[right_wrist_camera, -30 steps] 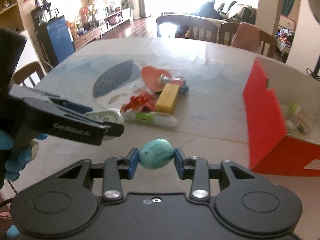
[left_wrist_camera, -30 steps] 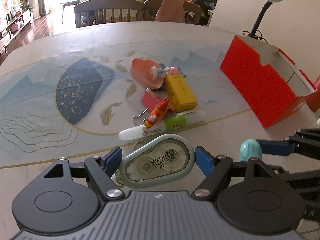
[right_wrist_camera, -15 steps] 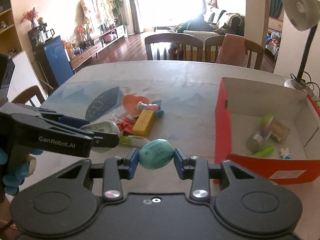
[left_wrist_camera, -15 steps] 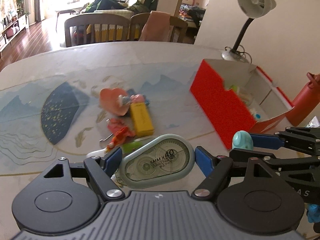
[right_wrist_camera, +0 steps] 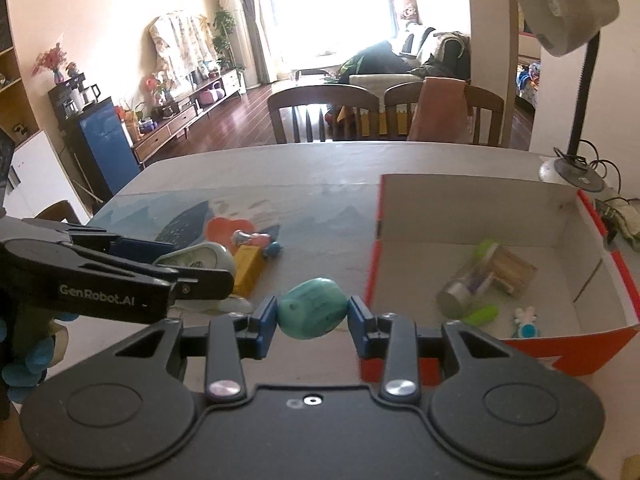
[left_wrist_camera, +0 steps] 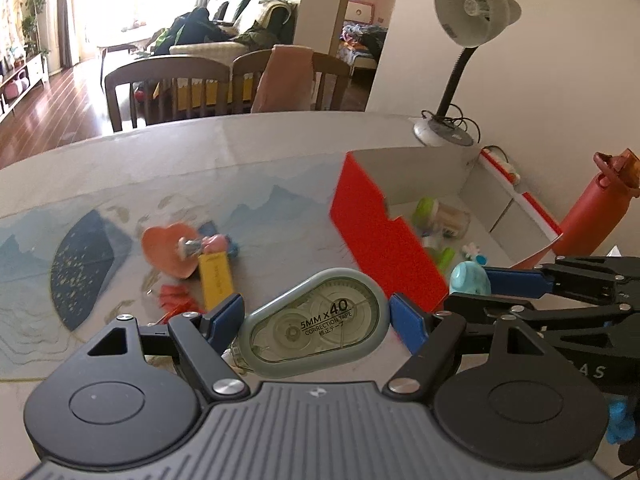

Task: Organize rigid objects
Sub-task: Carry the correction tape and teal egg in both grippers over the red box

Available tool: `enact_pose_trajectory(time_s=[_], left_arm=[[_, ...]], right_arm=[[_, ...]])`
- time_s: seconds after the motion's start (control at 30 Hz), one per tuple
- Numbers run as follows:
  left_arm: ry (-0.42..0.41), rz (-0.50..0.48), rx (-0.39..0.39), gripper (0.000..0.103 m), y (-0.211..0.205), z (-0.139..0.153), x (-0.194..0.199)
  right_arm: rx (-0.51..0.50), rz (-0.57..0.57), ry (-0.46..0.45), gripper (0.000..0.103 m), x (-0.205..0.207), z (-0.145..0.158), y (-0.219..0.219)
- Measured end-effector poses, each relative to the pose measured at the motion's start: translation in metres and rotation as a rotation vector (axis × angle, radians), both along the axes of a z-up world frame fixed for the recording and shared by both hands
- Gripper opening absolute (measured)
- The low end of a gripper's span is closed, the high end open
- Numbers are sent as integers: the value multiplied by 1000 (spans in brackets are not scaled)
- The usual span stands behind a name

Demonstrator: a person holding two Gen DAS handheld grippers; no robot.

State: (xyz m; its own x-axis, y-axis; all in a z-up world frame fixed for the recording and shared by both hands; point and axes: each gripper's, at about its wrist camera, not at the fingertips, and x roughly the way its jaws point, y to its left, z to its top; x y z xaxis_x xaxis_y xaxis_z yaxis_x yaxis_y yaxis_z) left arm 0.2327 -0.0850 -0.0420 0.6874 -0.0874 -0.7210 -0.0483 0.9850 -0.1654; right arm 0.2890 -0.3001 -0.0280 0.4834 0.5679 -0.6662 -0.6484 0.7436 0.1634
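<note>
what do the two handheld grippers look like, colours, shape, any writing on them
Both grippers match: the left gripper and right gripper have black bodies with two round discs, silver pivot screws on black link arms, and blue pads on the fingers. The left one's top is ribbed grey. Seen from the right wrist, its side reads GenRobot.AI in white. Bright blue glove fingers show at it.

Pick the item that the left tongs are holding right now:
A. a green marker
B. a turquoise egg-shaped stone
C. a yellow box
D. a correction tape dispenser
D: in the left wrist view the left tongs have their blue pads closed on either side of the grey correction tape dispenser with its printed label, while the turquoise stone sits in the right tongs.
</note>
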Motion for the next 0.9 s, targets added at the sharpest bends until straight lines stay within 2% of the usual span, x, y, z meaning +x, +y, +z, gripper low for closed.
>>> enact_pose_trajectory(time_s=[0.33,0.9], left_arm=[[9,-35,24,79,-48,-2,35],[24,-111,56,79,-116,-4,101]], right_arm=[[-2,-40,-7,37,27,-3,-45],[-92,-122,-12,37,84,-25,-99]])
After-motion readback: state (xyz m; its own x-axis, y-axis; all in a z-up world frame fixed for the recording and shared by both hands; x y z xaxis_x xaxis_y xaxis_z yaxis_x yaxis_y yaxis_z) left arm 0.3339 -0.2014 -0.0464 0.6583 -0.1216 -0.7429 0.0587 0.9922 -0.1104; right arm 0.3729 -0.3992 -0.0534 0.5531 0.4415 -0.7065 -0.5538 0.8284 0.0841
